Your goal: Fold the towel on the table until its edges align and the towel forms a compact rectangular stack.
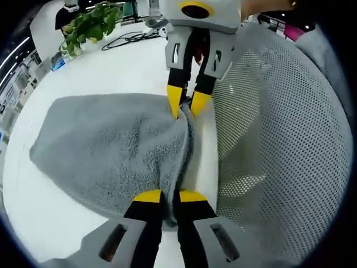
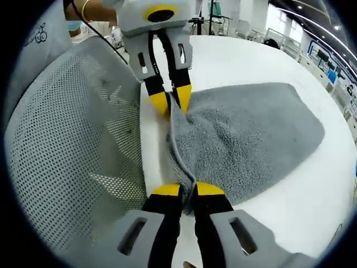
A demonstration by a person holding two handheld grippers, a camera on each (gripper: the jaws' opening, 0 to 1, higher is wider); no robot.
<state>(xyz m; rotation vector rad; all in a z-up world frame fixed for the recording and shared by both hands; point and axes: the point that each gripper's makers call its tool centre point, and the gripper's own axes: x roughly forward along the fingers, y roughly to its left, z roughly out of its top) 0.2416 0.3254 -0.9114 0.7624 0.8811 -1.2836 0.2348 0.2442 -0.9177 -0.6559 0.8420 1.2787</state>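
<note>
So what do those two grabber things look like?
Both look alike. The left gripper and the right gripper each have two slim black jaws with bright yellow tips, coming out of a light grey plastic body with slots. The body's front has a round black lens ringed in yellow.

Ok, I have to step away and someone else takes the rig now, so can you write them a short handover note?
Left tool: shut on the towel, pinching its near edge.
Right tool: shut on the towel too, at the other end of that same edge; in the left gripper view it shows at the top.
Towel: grey, spread on the white table, the held edge bunched beside a mesh chair back.
Done: both ends of one edge gripped.
Left: likely carry this edge over to the far edge, align, then fold again into a compact rectangle.
</note>
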